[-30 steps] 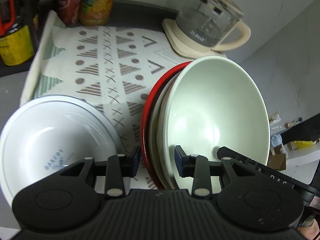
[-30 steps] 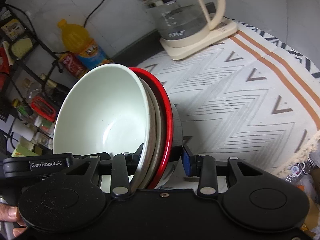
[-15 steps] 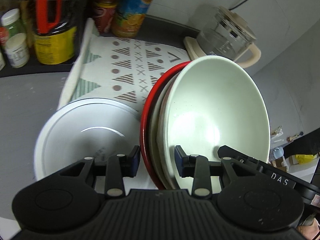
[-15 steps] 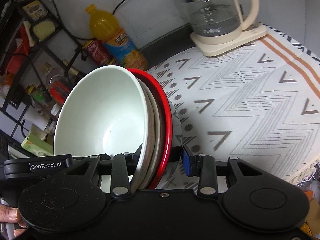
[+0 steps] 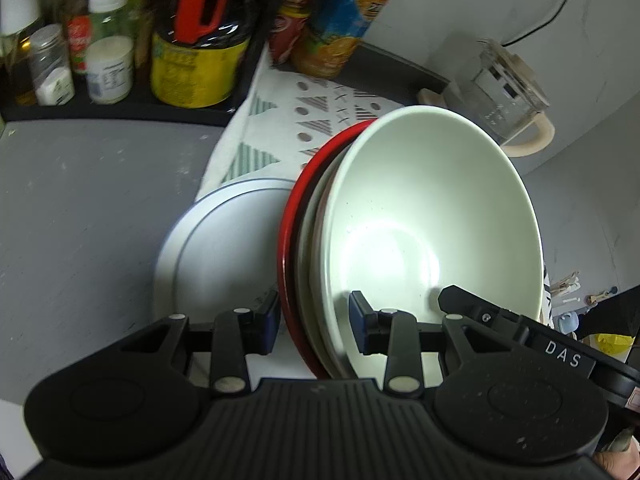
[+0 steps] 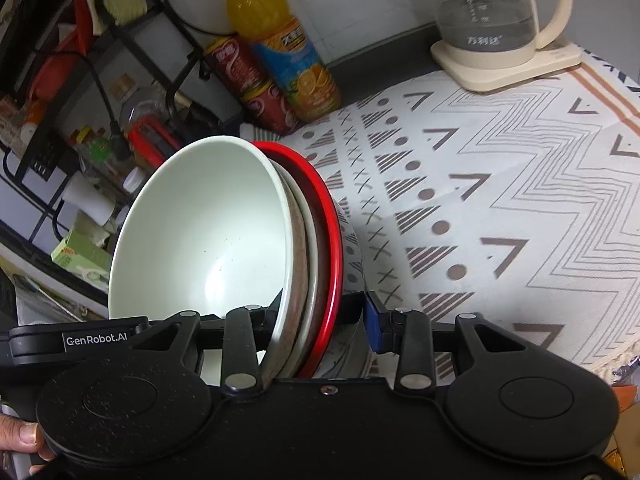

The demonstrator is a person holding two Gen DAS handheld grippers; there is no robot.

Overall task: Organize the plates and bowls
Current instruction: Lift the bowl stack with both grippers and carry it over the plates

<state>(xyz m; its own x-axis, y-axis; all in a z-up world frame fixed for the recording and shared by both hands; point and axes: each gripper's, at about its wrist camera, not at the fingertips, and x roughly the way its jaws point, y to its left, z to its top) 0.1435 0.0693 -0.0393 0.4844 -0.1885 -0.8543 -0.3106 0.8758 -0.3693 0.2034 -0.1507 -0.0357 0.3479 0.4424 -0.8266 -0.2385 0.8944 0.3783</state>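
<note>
- The left gripper is closed on the rim of a stack of dishes; its two pads press the stack from both sides in the lower middle of the left wrist view.
- The right gripper clamps the opposite rim of the same stack, in the lower middle of the right wrist view. Both grippers are only partly closed, because the stack fills the gap between the fingers.
- The stack has a pale green bowl in front, one or two thin pale dishes behind it, and a red plate at the back. Exactly how many pieces are there I cannot tell.
- The stack is held tilted, almost on its edge, above the patterned cloth. It does not seem to rest on anything.
- A white plate lies flat in the middle left of the left wrist view, partly on the cloth edge and partly on the grey counter, just behind the red plate.
- In my judgement the collecting is mostly done: several dishes are already nested together. What is left is to set the stack down somewhere, perhaps onto the white plate, and let go.
- A glass kettle stands in the upper right of the right wrist view, well apart from the stack.
</note>
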